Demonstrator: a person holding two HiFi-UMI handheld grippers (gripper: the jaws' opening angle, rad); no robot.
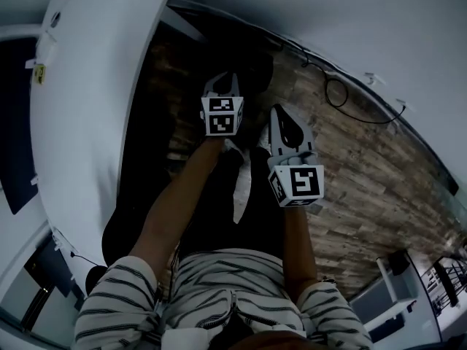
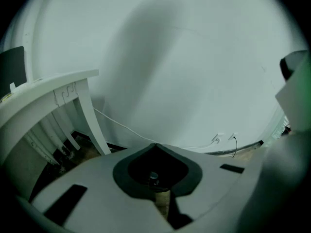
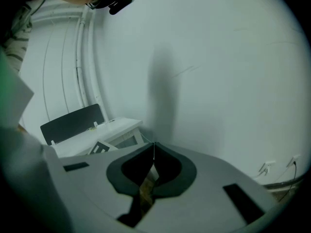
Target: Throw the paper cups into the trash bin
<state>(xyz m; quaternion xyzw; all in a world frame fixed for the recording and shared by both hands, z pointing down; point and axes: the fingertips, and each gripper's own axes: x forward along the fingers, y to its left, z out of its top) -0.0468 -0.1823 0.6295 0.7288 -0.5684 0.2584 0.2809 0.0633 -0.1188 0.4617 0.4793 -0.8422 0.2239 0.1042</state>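
Seemingly little of the job shows. In the head view the grey left gripper [image 1: 222,77] and grey right gripper [image 1: 283,115] hang at frame centre over the brown plank floor [image 1: 365,166]. No paper cups or trash bin can be made out. In the left gripper view the jaws are clenched on nothing, facing the white wall [image 2: 194,57]. In the right gripper view the jaws are likewise clenched and empty. Whether any cups are left to throw cannot be told.

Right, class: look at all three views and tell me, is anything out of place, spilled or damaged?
Nothing spilled or broken. Only a loose cable looping over the wooden floor beside the wall looks untidy.
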